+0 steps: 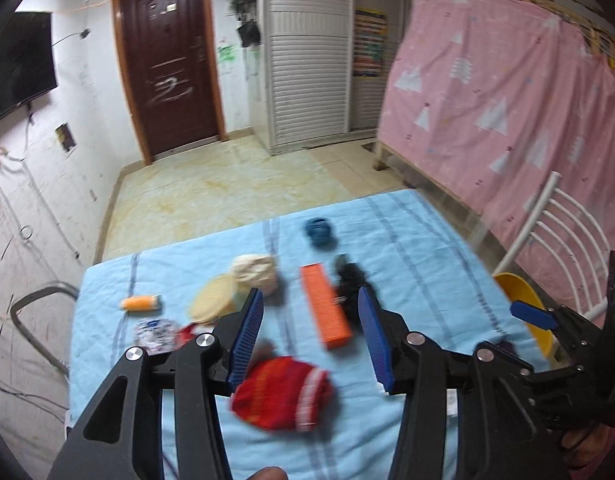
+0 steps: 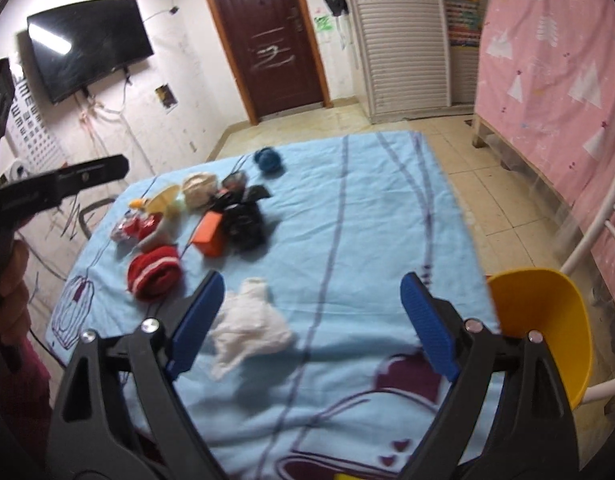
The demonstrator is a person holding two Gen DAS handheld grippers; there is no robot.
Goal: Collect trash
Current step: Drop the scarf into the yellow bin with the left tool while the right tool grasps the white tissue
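A table under a light blue cloth (image 2: 347, 208) carries a cluster of items. Among them are a red knitted roll (image 1: 283, 394), an orange box (image 1: 325, 306), a black crumpled bag (image 1: 349, 288), a blue ball (image 1: 319, 232), a cream wad (image 1: 255, 272) and a small orange bottle (image 1: 141, 303). My left gripper (image 1: 311, 340) hangs open above the cloth, just over the red roll, with nothing between its pads. My right gripper (image 2: 313, 320) stands wide open over the near part of the table. A white crumpled tissue (image 2: 247, 328) lies on the cloth by its left finger, untouched.
A yellow bin (image 2: 547, 332) sits at the table's right edge beside a white chair (image 1: 559, 232). A pink curtain (image 1: 507, 92) hangs at the right. Tiled floor (image 1: 211, 196) leads to a brown door (image 1: 167, 60). A TV (image 2: 87, 44) hangs on the left wall.
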